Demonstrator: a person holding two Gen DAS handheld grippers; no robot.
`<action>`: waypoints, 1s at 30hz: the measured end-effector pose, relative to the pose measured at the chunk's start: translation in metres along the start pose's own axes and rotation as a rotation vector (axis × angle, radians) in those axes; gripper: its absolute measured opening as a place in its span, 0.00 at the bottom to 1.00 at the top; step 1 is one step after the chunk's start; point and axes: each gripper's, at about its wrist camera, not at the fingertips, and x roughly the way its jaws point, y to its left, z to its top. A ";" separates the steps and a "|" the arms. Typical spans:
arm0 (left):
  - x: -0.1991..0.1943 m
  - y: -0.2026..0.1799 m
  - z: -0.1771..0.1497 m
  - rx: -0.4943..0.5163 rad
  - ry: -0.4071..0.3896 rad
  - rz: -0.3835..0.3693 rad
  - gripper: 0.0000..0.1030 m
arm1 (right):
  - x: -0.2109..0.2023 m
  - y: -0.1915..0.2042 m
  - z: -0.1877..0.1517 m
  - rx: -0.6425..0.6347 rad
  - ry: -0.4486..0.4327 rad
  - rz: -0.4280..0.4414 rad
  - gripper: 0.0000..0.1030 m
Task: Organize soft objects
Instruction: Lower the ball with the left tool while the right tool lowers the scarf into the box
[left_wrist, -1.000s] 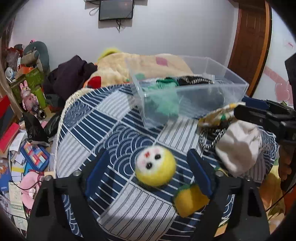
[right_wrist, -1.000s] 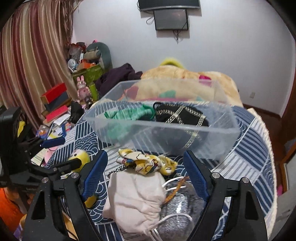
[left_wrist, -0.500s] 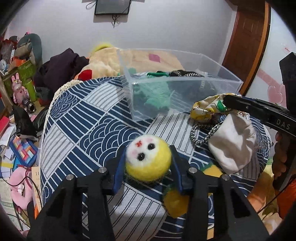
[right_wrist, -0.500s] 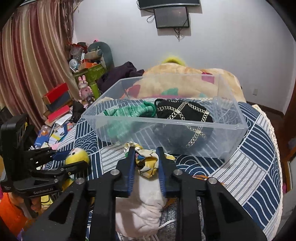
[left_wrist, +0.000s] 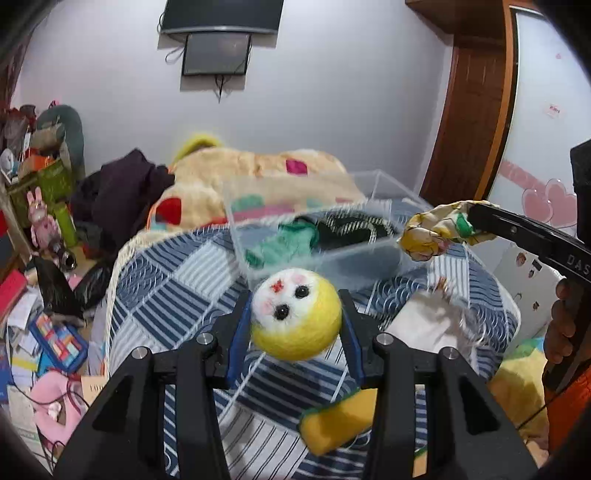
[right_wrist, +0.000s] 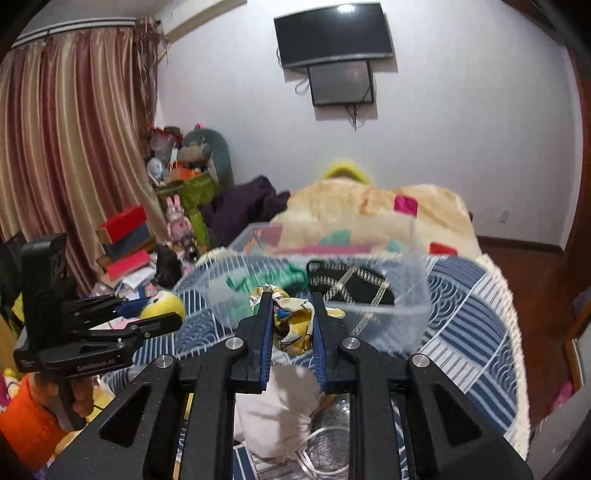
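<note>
Left hand-held gripper (left_wrist: 295, 321) is clamped on the yellow felt ball (left_wrist: 295, 315) with the little face, held up above the blue patterned bedspread (left_wrist: 177, 288). Right hand-held gripper (right_wrist: 291, 325) is pinched on the yellow printed cloth (right_wrist: 291, 323). The clear plastic bin (right_wrist: 406, 306) sits at 12 o'clock from both, with a green cloth (left_wrist: 284, 245) and black pouch (right_wrist: 351, 286) inside.

Left gripper (left_wrist: 295, 325) raised, jaws clamped on yellow plush ball (left_wrist: 295, 317). Right gripper (right_wrist: 291, 325) lifted alongside (blue pads pinching), closed on patterned cloth (right_wrist: 291, 321).
</note>
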 end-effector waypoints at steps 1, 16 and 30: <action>-0.002 -0.002 0.004 0.003 -0.009 -0.001 0.43 | -0.004 0.000 0.003 -0.001 -0.014 -0.005 0.16; 0.032 -0.015 0.062 0.043 -0.060 0.002 0.43 | 0.021 -0.021 0.038 -0.044 -0.063 -0.160 0.16; 0.117 -0.022 0.068 0.063 0.079 0.009 0.43 | 0.074 -0.041 0.036 -0.020 0.028 -0.210 0.16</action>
